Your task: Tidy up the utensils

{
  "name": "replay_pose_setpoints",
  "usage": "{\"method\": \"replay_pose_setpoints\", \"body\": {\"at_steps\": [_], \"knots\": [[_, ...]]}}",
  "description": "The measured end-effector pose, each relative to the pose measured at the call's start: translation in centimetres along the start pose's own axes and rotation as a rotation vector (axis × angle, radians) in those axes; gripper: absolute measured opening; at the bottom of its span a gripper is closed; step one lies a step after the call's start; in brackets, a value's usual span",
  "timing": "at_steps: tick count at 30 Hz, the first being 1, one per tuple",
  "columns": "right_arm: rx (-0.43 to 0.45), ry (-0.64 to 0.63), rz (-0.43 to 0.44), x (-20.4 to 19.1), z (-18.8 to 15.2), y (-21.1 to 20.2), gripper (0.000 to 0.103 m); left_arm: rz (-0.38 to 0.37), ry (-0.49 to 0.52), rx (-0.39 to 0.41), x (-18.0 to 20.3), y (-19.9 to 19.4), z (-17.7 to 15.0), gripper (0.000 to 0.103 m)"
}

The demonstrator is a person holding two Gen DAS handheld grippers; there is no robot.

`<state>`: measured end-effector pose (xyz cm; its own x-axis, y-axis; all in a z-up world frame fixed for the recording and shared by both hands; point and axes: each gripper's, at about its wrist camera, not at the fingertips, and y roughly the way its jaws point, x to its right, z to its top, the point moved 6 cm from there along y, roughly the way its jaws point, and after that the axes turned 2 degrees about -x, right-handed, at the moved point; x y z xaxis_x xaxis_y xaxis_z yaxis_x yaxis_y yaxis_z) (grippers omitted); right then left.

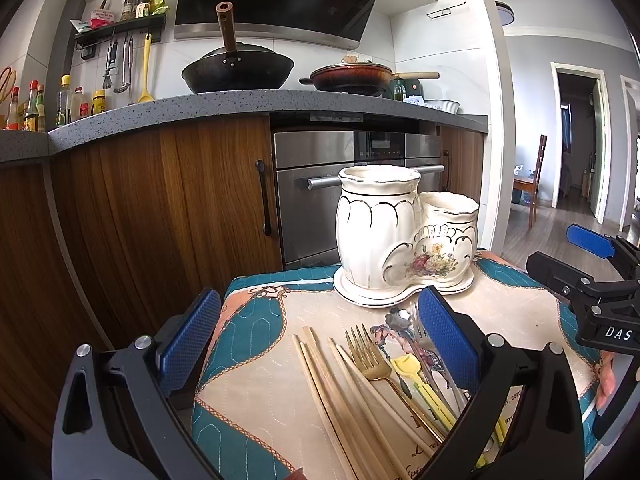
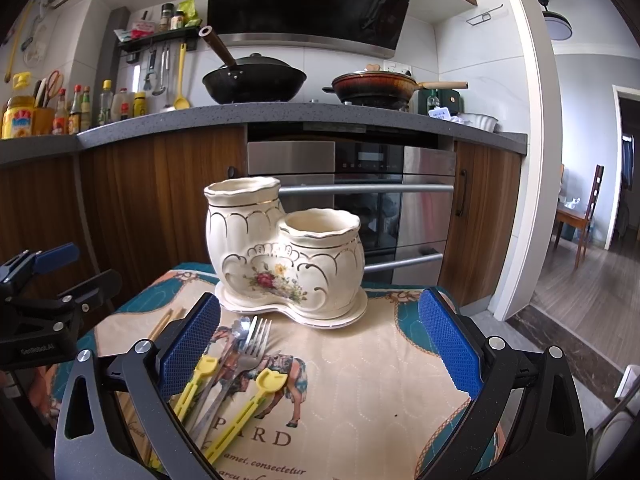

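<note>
A cream ceramic two-cup utensil holder (image 1: 394, 240) (image 2: 286, 248) stands empty at the far side of a quilted mat (image 1: 272, 360) (image 2: 360, 360). Several wooden chopsticks (image 1: 340, 396), a gold fork (image 1: 370, 356), a yellow plastic fork (image 1: 408, 366) and silver cutlery (image 1: 418, 320) lie on the mat. My left gripper (image 1: 318, 336) is open above the chopsticks and gold fork, holding nothing. My right gripper (image 2: 320, 336) is open and empty over the mat, with a silver fork (image 2: 250, 344) and two yellow plastic forks (image 2: 264, 384) near its left finger.
The mat covers a small table in front of wooden kitchen cabinets (image 1: 160, 208) and a steel oven (image 2: 360, 200). The right gripper shows at the right edge of the left wrist view (image 1: 592, 280). A wok (image 2: 254, 78) and pan (image 2: 372, 86) sit on the counter behind.
</note>
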<state>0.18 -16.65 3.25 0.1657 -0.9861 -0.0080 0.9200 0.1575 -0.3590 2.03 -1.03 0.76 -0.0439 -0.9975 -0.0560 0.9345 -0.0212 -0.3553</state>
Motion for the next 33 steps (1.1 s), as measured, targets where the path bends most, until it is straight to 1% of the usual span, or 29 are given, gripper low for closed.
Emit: {"method": "replay_pose_setpoints", "body": {"at_steps": [33], "knots": [[-0.005,-0.006,0.0,0.0,-0.1,0.2,0.099,-0.003,0.001,-0.005,-0.06,0.19,-0.09,0.098]]}}
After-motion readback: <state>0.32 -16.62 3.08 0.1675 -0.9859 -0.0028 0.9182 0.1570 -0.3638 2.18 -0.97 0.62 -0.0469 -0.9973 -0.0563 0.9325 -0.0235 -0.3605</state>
